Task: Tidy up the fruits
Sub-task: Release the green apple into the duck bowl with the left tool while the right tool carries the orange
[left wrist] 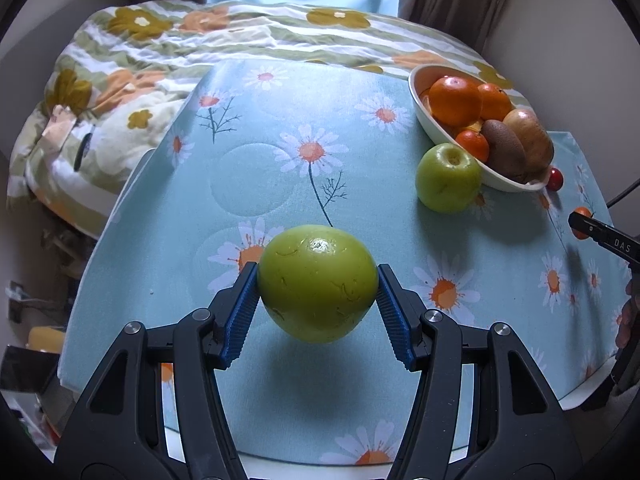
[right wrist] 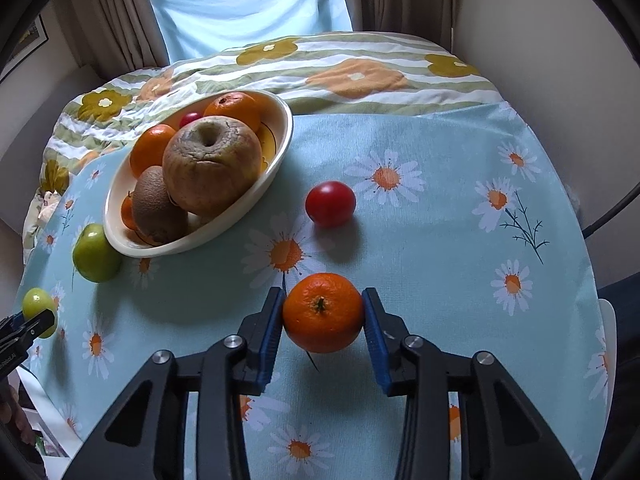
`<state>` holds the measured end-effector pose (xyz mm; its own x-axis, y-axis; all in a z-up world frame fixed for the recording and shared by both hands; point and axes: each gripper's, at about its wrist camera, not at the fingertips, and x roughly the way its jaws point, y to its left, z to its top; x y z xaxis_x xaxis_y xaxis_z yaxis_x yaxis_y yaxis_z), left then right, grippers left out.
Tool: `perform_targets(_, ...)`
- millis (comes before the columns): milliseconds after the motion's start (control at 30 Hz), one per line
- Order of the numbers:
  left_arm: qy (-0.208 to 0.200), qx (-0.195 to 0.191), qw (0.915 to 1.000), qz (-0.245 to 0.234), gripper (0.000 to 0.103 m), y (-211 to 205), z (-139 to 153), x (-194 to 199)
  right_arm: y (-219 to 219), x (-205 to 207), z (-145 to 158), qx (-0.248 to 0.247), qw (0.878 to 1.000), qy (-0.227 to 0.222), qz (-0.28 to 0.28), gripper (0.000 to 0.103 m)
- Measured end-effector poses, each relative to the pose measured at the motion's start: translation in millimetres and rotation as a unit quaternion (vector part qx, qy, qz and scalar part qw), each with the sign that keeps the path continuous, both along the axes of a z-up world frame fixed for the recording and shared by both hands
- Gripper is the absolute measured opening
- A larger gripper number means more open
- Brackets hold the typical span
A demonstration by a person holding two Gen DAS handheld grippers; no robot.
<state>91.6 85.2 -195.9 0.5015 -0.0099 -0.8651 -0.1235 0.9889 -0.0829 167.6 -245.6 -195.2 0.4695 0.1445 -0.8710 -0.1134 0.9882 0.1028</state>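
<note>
- The left hand-held gripper (left wrist: 318, 286) is closed part-way on a green apple (left wrist: 317, 283); both blue pads are seen pressed against its sides, and the apple is held over the surface (left wrist: 256, 152), its shadow cast on the daisy-print cloth below.
- The right hand-held gripper (right wrist: 323, 314) is clamped on a mandarin (right wrist: 323, 312), stem end towards the camera, the pads touching both sides; no earlier view is supplied.
- A red tomato (right wrist: 330, 204) is noted lying alone on the cloth, beyond the mandarin and apart from it.
- An oval cream bowl (right wrist: 276, 148) is recorded further out, at the far edge of the surface.
- Contents of the bowl: a large wrinkled brownish apple (right wrist: 212, 168), a kiwi (right wrist: 158, 206), several oranges (right wrist: 234, 110) and a small red fruit (right wrist: 190, 119) towards the back.
- A second green apple (right wrist: 95, 254) is found on the cloth just beside the bowl's near end; contact cannot be confirmed.
- A floral bedspread (right wrist: 360, 68) is seen behind the surface.
</note>
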Motion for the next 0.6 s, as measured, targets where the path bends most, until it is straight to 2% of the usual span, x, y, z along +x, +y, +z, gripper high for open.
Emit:
perform_targets(367, -0.035, -0.006, 0.9993, -0.011, 0.063, -18.7, 54.2, -13.8, 0.2, -14.3, 45.3, 0.022, 0.999, -0.017, 0.027, 0.036)
perform_targets(600, -0.067, -0.004, 0.9975, -0.023, 0.063, -29.5, 97.7, -2.0, 4.8, -18.8, 80.2, 0.037, 0.998, -0.028, 0.051, 0.036)
